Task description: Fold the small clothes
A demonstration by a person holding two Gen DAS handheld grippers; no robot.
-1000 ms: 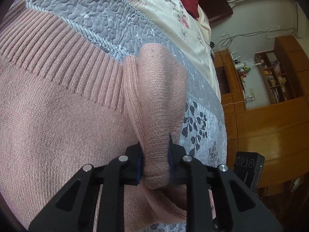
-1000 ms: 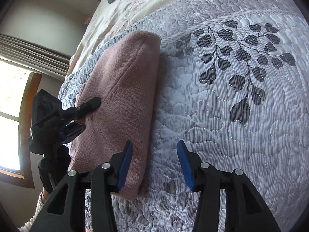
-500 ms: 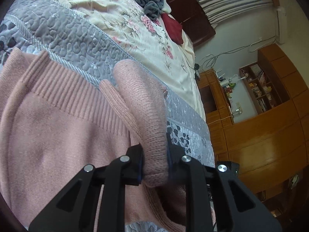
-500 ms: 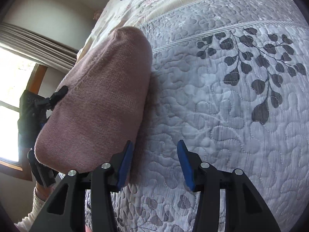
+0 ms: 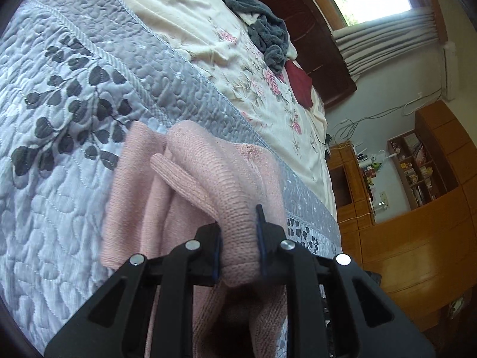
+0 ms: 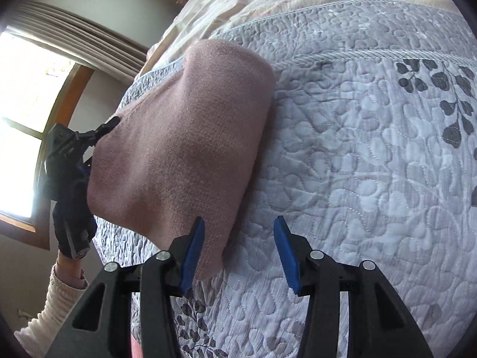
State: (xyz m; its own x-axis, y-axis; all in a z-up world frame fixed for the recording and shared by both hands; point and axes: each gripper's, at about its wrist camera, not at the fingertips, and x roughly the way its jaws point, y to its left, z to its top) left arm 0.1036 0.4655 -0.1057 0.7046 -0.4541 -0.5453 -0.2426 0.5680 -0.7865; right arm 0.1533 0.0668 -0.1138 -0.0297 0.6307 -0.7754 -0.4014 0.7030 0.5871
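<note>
Mid-fold: left tool pinched the pink sweater, lifted off the bed. Right tool spread, empty. Laying flat and smoothing judged left.

The left gripper has a black plastic frame with triangle-shaped holes in both arms. Four round silver screws sit on top of the arms. Its fingers are thin and carry dark blue pads on the inner sides. The right gripper is built the same way: black frame, silver screws, and bright blue pads on the fingers. In the right wrist view, the person wears a cream ribbed knit sleeve with a gathered cuff.
</note>
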